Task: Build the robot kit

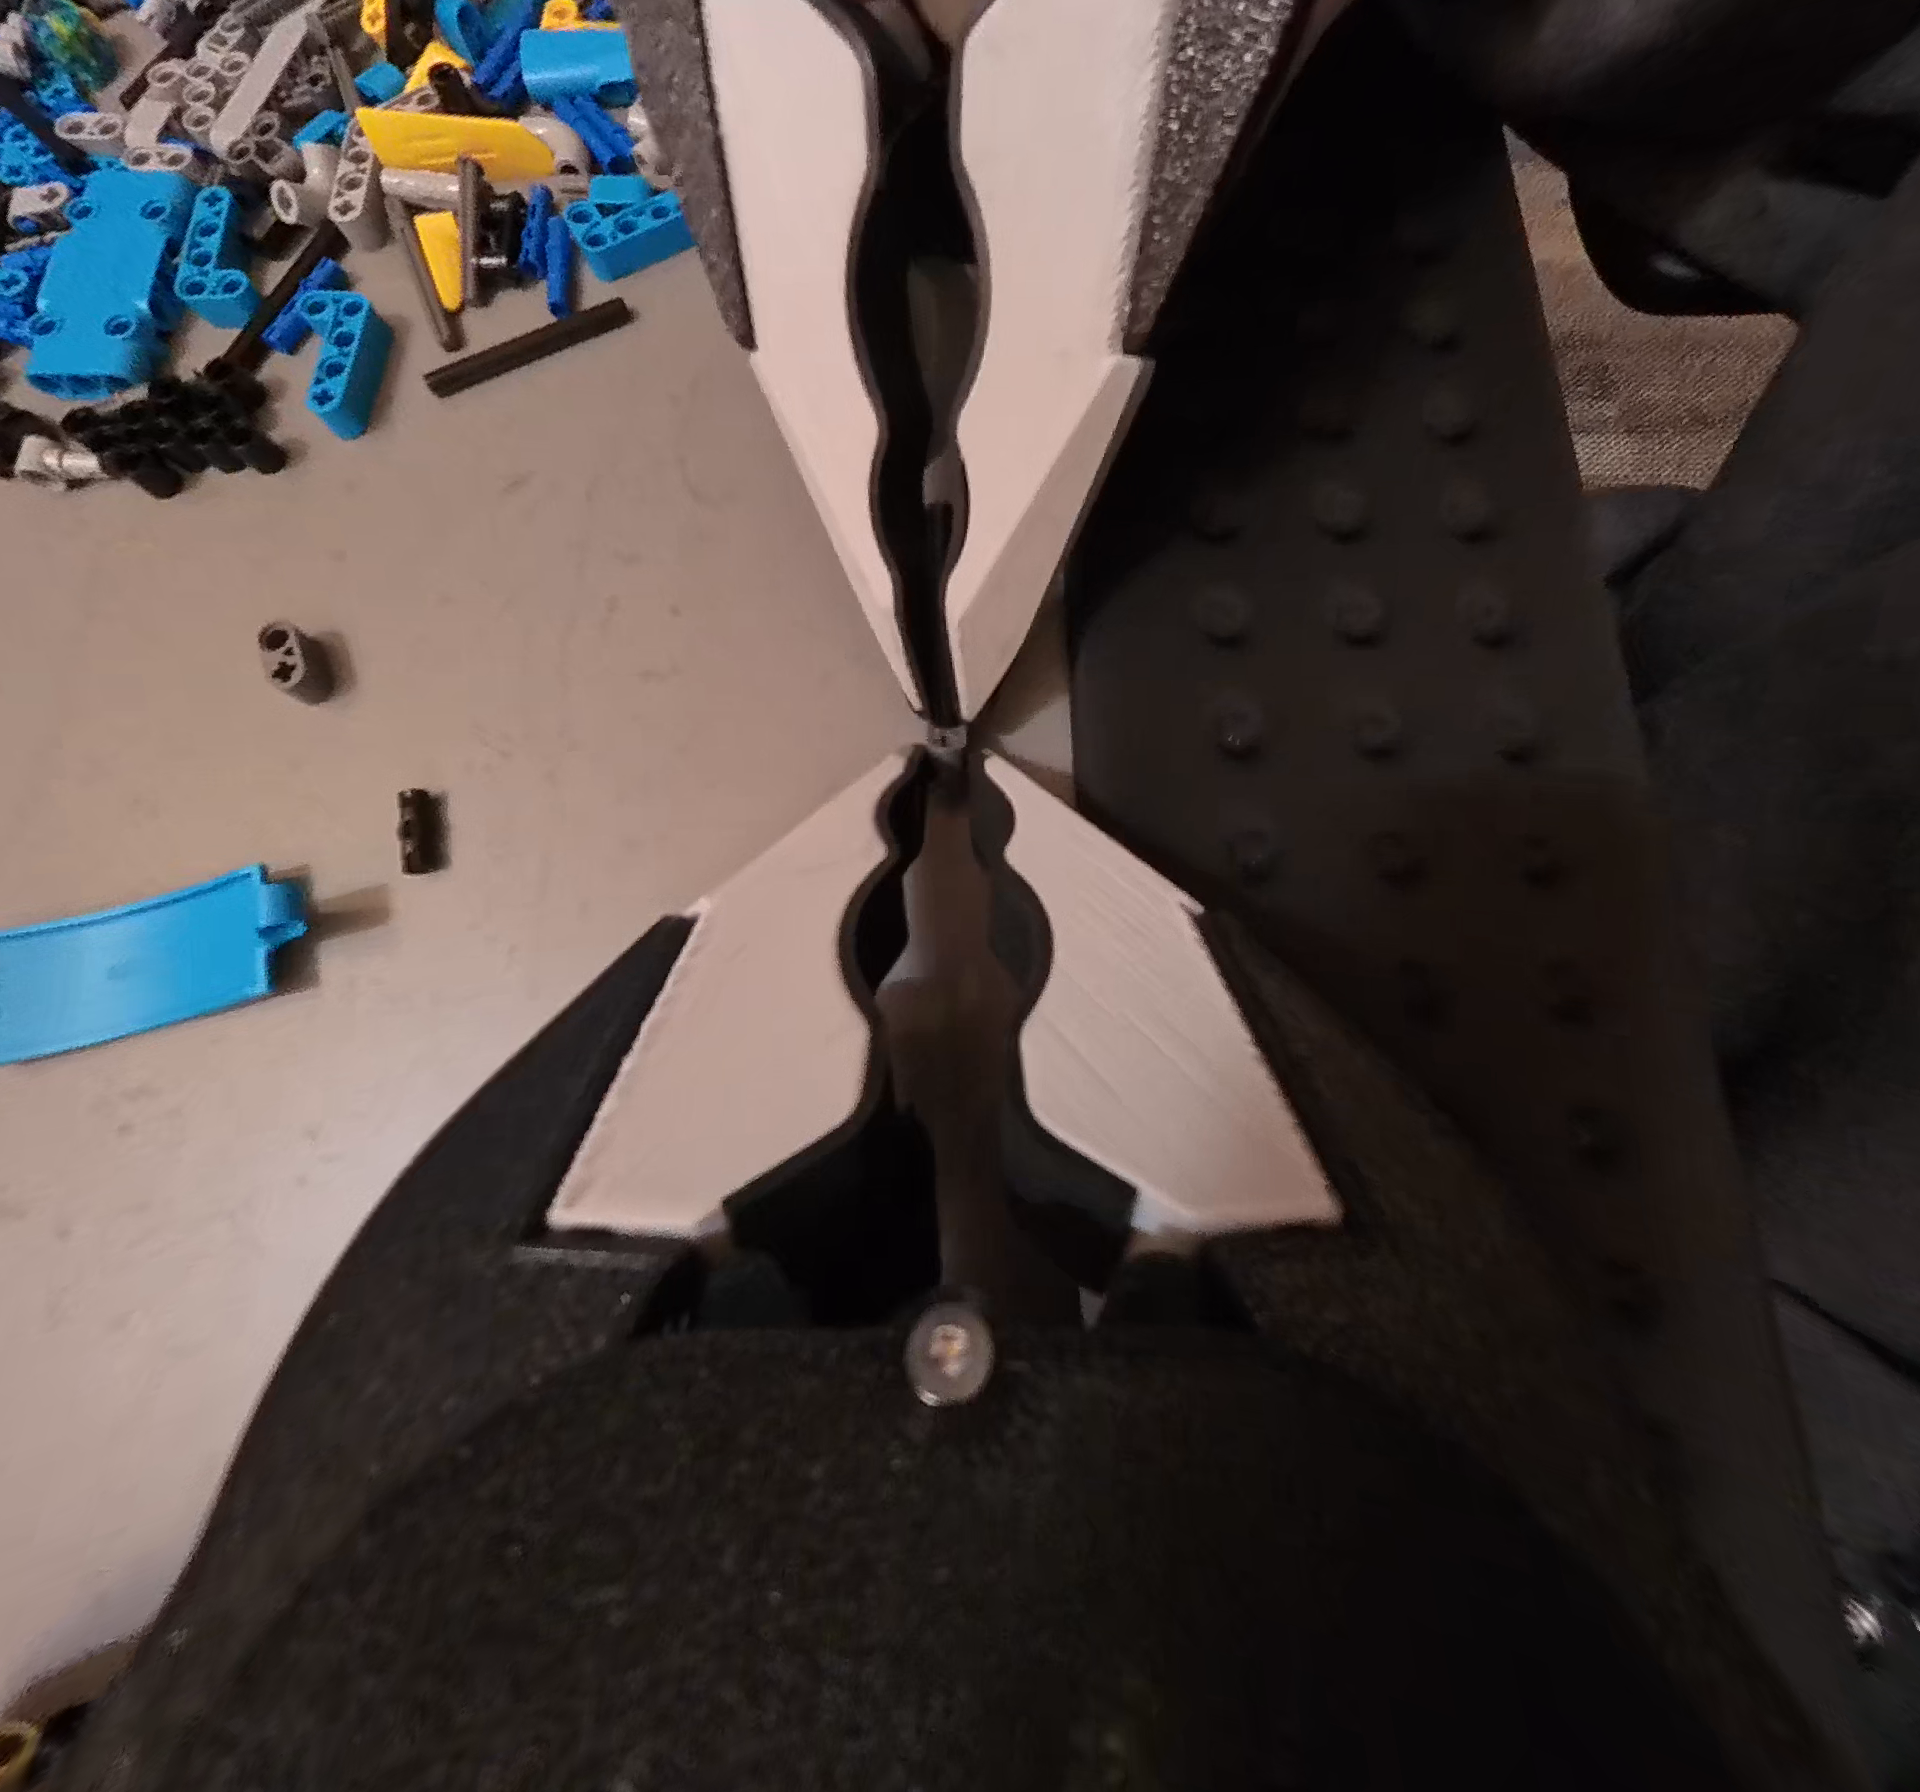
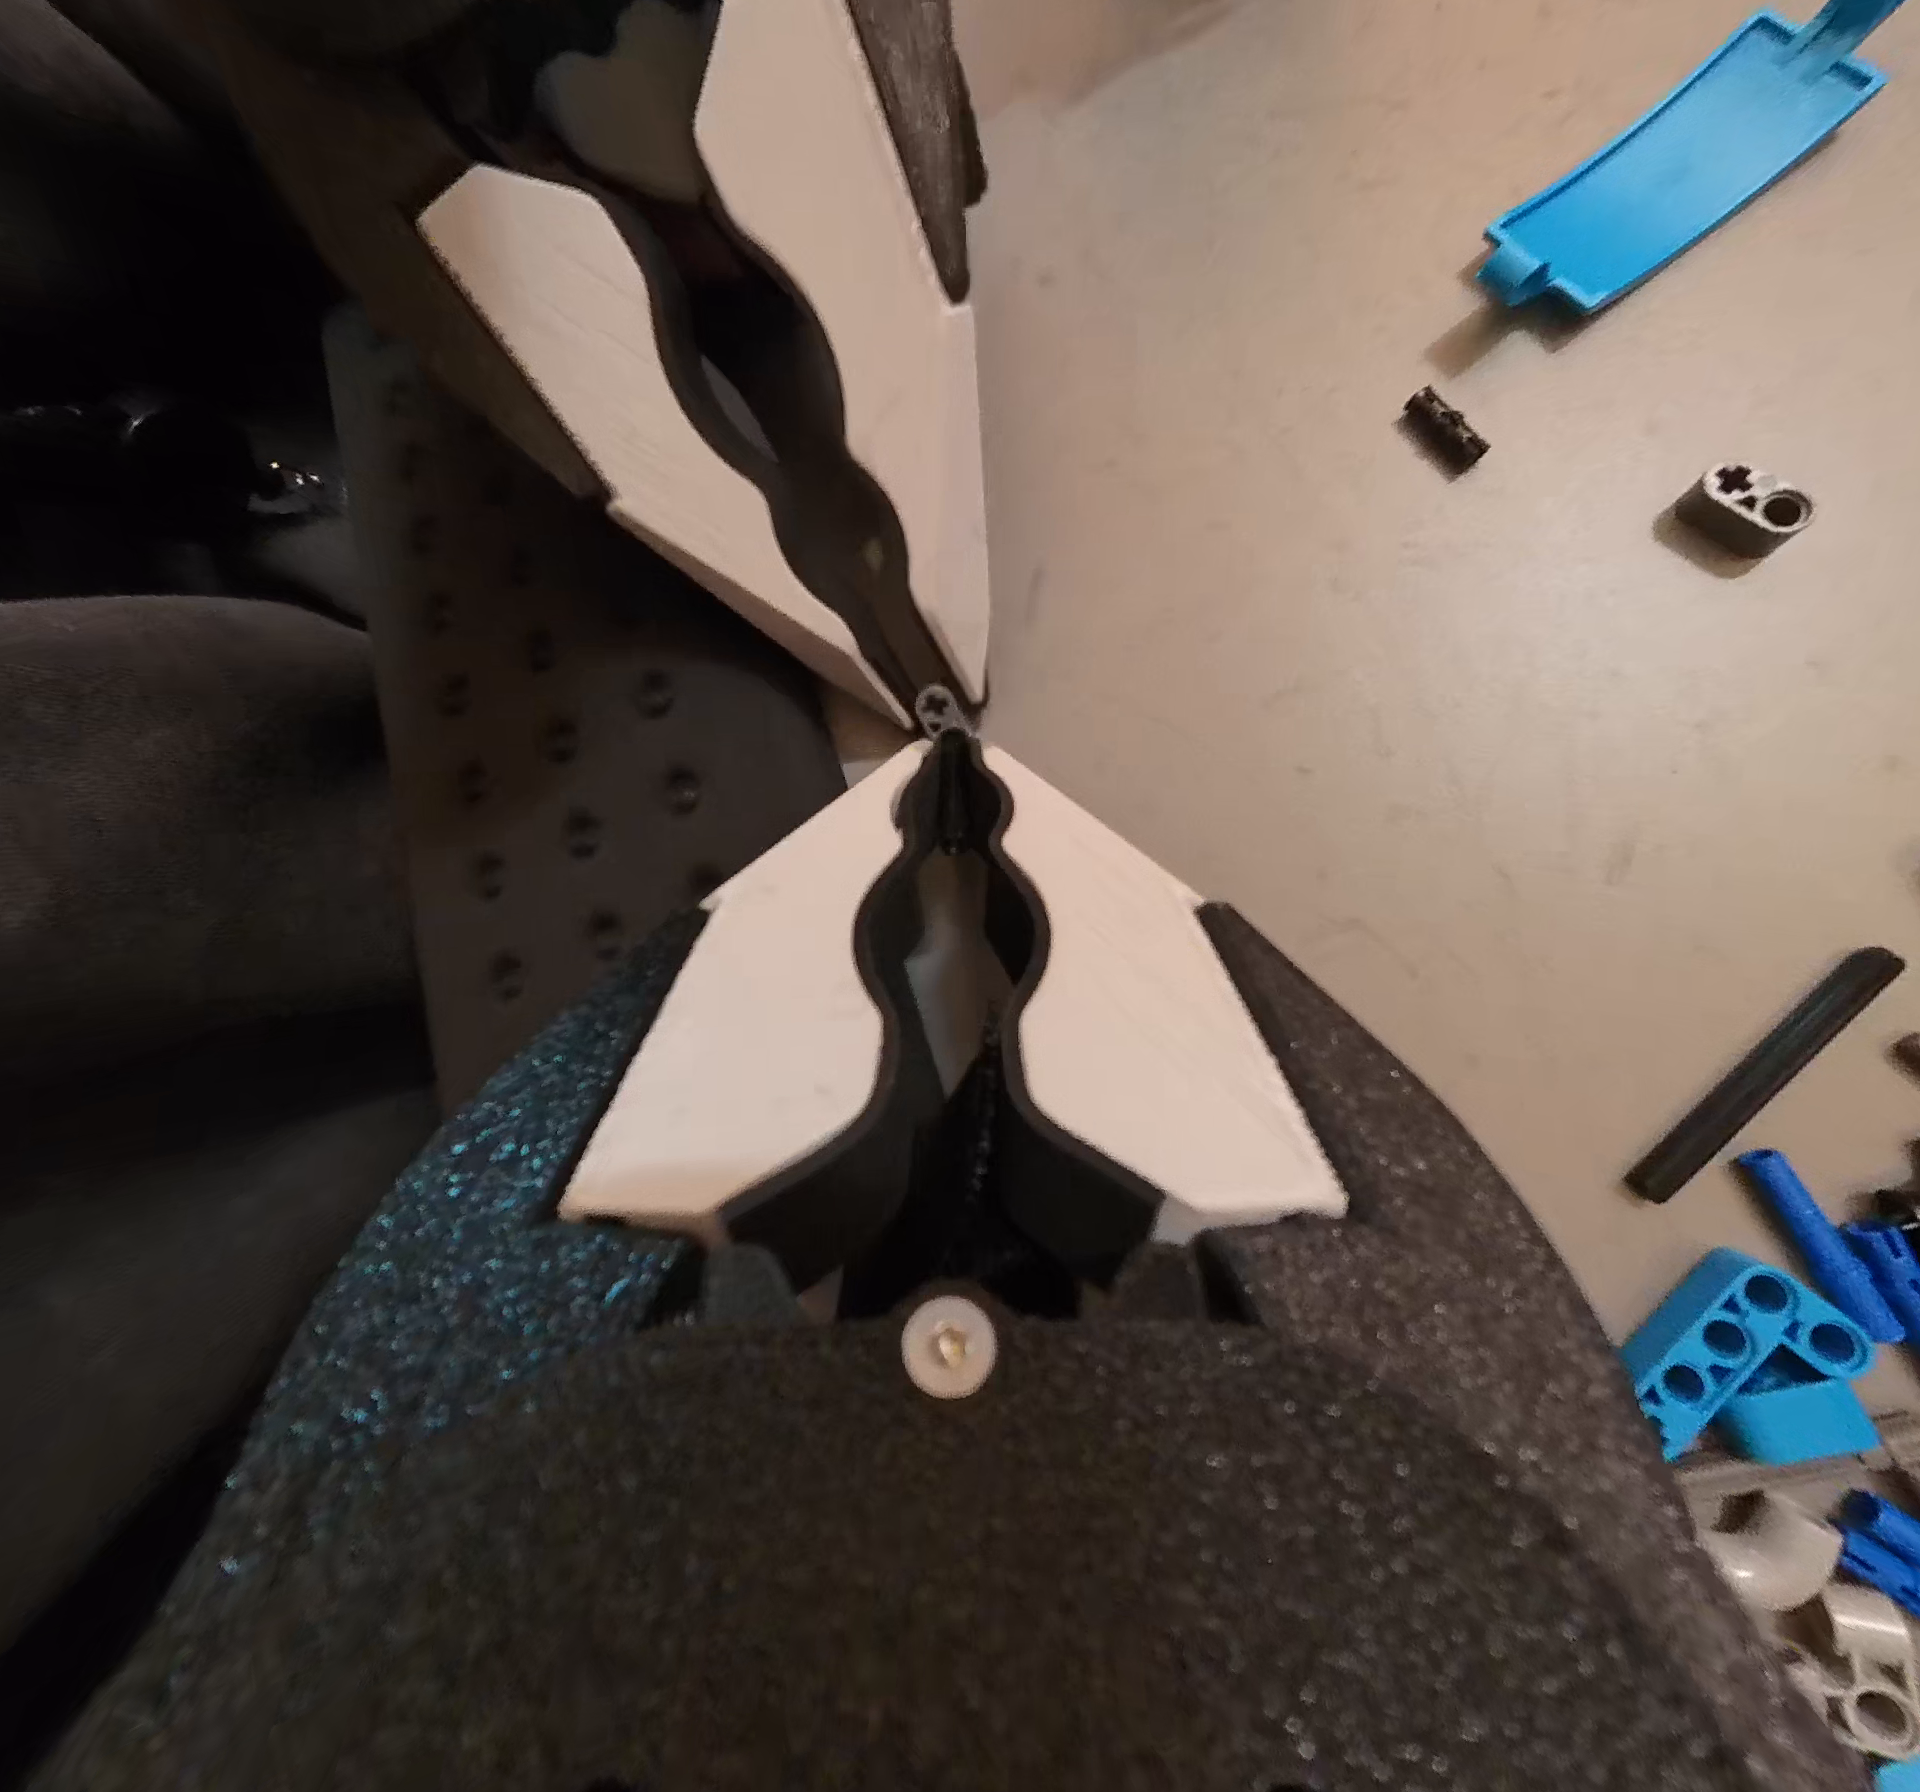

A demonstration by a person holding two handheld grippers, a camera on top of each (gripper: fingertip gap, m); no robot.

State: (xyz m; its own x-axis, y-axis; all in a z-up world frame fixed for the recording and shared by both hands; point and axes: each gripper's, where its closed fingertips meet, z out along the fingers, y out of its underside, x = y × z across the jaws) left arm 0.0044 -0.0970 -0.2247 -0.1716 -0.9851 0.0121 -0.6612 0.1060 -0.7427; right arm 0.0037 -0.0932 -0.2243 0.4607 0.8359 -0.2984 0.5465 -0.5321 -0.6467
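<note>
Between two claws (image 1: 943, 760) (image 2: 948, 750) meeting tip to tip, both clamped on one small grey connector (image 2: 943, 709).

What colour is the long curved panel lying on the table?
Light blue; the curved panel shows best in the right wrist view.

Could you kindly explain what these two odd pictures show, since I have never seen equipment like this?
Each picture comes from a camera mounted on a hand-held gripper, looking along its two white fingers. The left gripper and the right gripper meet tip to tip above a beige table, and each view shows the other gripper opposite. Both look shut on small dark pieces: the left on a small grey connector, the right on a thin black pin. On the table lie a pile of blue, grey and yellow building pieces, a curved blue panel and a black rod.
</note>
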